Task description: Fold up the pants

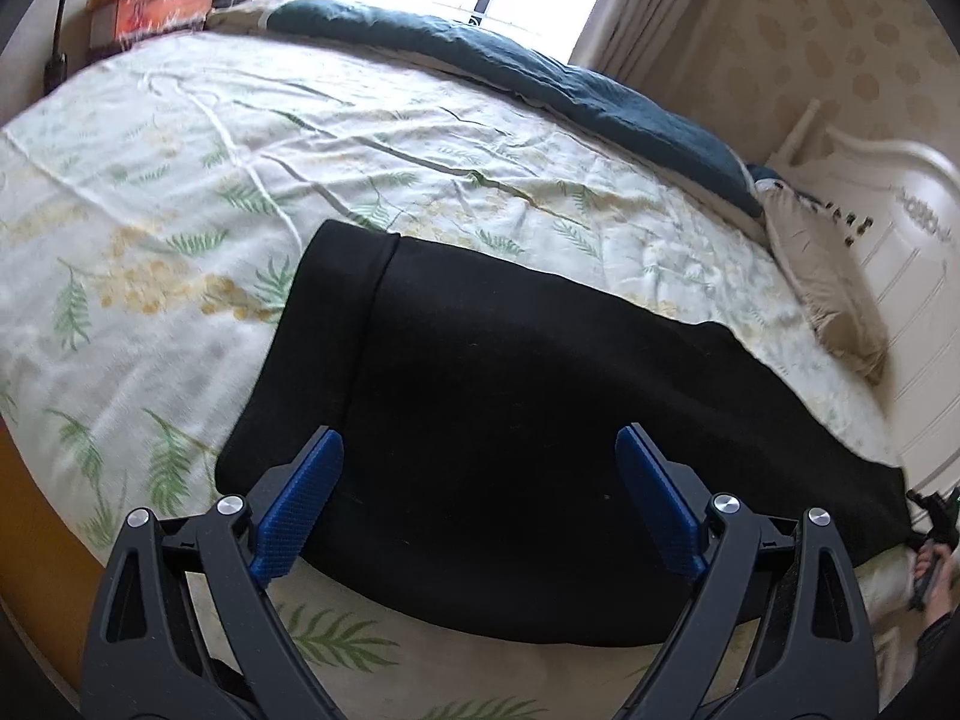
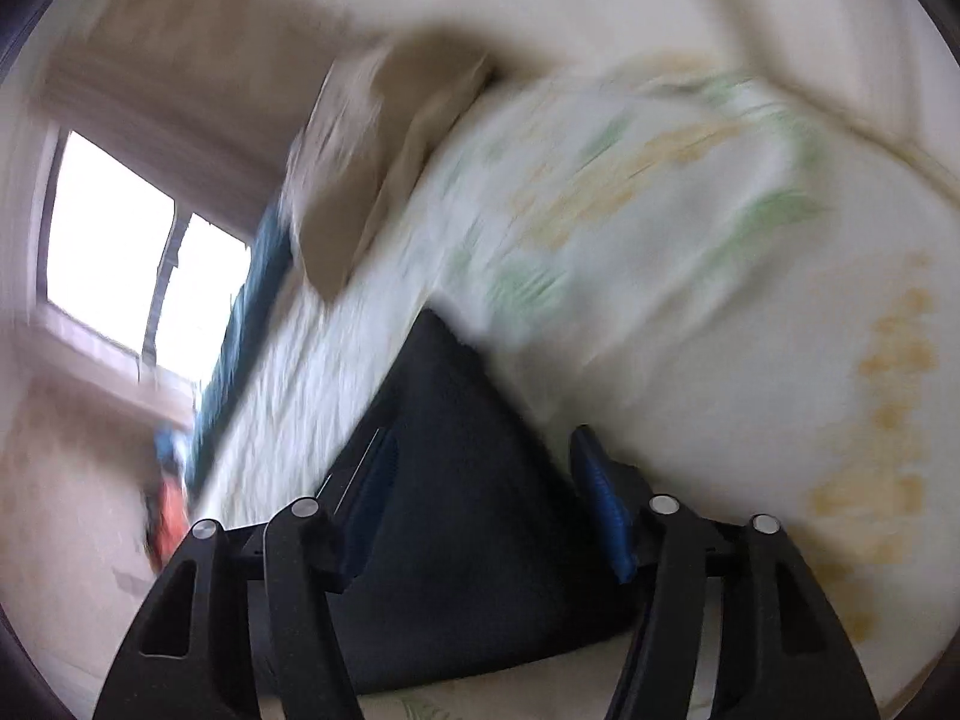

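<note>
Fold pants: black pants [image 1: 492, 420] laid flat across the near part of the leaf-print bedsheet [image 1: 180, 192], banded end toward the left, remainder running off to the right bed edge

Left gripper [image 1: 480, 504]: jaws spread wide, blue pads [image 1: 294, 516] hovering over the near edge of the fabric, nothing clamped

Right gripper [image 2: 480, 510]: jaws parted, dark fabric seen between the fingers but no pad pressing on it; also visible at the far right of the left wrist view, small and cut by the frame, next to the right end of the pants

Procedure for the step in hand, as judged from the layout:
- Lower each gripper onto one end of the near edge, pinching all layers at once
- Lift just clear of the sheet, keeping both ends level
- Carry the edge over toward the far side, aligning edge to edge before release
- Smooth out slack to avoid a trapped crease

Limits of view:
- Right wrist view heavily blurred; pants [image 2: 456, 468] reduced to a dark wedge, hem or waistband not distinguishable
- Number of layers already folded not determinable
- Right end of the pants partly cut off at the bed edge
- Dark blue quilt [image 1: 540, 78] and beige pillow [image 1: 834, 288] at the far right, well apart from the pants
</note>
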### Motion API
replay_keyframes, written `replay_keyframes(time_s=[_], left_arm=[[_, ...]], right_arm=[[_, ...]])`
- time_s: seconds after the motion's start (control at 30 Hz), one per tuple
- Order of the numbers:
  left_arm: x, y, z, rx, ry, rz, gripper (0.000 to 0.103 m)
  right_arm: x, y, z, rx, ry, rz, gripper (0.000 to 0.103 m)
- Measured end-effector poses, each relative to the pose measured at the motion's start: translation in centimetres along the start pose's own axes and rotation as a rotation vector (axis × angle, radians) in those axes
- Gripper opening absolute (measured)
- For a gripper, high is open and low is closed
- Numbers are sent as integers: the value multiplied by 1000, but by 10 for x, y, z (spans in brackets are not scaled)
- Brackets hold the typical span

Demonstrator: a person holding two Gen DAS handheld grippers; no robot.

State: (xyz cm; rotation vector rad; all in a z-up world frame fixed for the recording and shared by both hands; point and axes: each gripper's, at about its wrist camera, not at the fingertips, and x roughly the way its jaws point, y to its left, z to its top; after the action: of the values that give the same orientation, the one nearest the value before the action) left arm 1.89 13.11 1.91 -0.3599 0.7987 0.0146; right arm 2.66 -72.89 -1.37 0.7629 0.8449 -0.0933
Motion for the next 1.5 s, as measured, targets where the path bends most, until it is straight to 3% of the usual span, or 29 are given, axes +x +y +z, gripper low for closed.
replay_keyframes(time_s=[0.03, 0.07, 0.1, 0.13, 0.23, 0.37, 0.5, 0.73, 0.97, 1.2, 1.33, 1.5], left_arm=[[0, -1, 1, 7, -5, 7, 92], [0, -1, 2, 15, -11, 13, 92], [0, -1, 3, 19, -17, 18, 92], [0, 0, 5, 21, -25, 22, 92], [3, 1, 6, 21, -21, 33, 92], [11, 9, 2, -9, 19, 27, 92], [10, 10, -3, 24, 10, 22, 92], [10, 8, -8, 49, -12, 23, 92], [9, 9, -8, 49, -14, 12, 92], [9, 5, -12, 95, -15, 28, 92], [9, 4, -13, 104, -21, 29, 92], [9, 5, -13, 106, -19, 28, 93]], right_arm=[[2, 9, -1, -47, 15, -45, 55], [5, 15, -2, -71, 33, -65, 34], [7, 19, -5, -73, 55, -54, 22], [7, 24, -6, -79, 53, -68, 20], [-2, 35, -9, -84, 15, -112, 18], [-30, 50, -14, -57, -69, -32, 18], [-55, 91, -24, -78, -113, 81, 18], [-64, 183, -49, -197, -113, 215, 18], [-28, 265, -91, -315, -44, 270, 18], [43, 317, -147, -430, 56, 215, 18], [78, 337, -184, -535, 70, 84, 18], [108, 347, -216, -596, 111, 39, 18]])
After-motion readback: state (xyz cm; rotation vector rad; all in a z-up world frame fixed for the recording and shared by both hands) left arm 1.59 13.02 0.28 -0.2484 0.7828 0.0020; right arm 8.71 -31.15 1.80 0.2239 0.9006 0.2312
